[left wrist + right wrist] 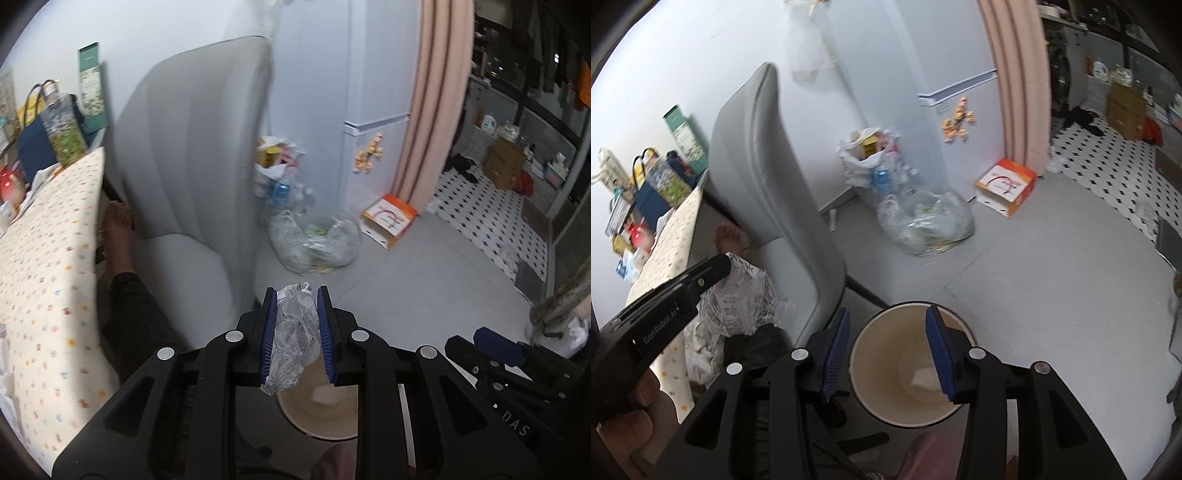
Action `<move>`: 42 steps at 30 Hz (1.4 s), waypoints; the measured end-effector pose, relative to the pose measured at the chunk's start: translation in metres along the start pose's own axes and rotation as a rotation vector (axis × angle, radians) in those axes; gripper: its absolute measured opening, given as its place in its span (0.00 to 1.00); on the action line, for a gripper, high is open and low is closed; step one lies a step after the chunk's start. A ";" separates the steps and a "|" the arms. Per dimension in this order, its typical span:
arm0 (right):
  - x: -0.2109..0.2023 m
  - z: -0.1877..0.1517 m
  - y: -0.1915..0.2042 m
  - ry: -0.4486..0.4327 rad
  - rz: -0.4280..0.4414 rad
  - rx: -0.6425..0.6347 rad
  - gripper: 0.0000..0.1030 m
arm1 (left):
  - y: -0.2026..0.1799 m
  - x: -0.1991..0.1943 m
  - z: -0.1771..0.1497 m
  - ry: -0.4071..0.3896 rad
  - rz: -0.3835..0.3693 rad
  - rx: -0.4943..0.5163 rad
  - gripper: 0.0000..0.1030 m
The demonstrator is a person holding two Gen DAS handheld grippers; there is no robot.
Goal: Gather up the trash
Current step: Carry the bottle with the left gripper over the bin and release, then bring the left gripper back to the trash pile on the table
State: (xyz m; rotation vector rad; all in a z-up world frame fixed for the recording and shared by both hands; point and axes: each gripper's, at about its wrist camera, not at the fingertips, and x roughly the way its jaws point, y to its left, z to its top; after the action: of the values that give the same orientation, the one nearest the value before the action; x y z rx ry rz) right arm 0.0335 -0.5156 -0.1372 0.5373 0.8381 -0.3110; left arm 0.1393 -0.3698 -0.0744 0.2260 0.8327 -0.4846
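My left gripper [295, 295] is shut on a crumpled clear wrapper [293, 332] with print on it, held above a round cream trash bin [317, 417]. The same wrapper [742, 299] and the left gripper's body show at the left of the right wrist view. My right gripper [888, 314] is open, its blue pads either side of the bin's rim [864, 332] without touching it. The bin holds a white scrap [921, 378] at the bottom.
A grey chair [192, 155] stands close ahead on the left, beside a table with a patterned cloth [48, 266]. A clear bag of bottles [923, 221], a white trash bag [864, 155], an orange box [1004, 188] and a fridge [953, 92] lie further ahead on the grey floor.
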 end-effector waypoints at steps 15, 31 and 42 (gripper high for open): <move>-0.005 0.006 -0.023 -0.026 -0.005 0.033 0.44 | -0.005 0.000 0.001 0.029 -0.021 0.006 0.81; -0.035 0.001 0.050 -0.078 0.042 -0.099 0.77 | 0.078 -0.065 -0.007 -0.089 0.094 -0.147 0.94; -0.071 -0.016 0.136 -0.132 0.086 -0.229 0.92 | 0.150 -0.123 -0.032 -0.168 0.158 -0.261 0.94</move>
State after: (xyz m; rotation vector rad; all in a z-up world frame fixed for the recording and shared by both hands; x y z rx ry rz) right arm 0.0417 -0.3909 -0.0467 0.3344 0.7093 -0.1666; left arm 0.1226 -0.1882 -0.0019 0.0095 0.6991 -0.2390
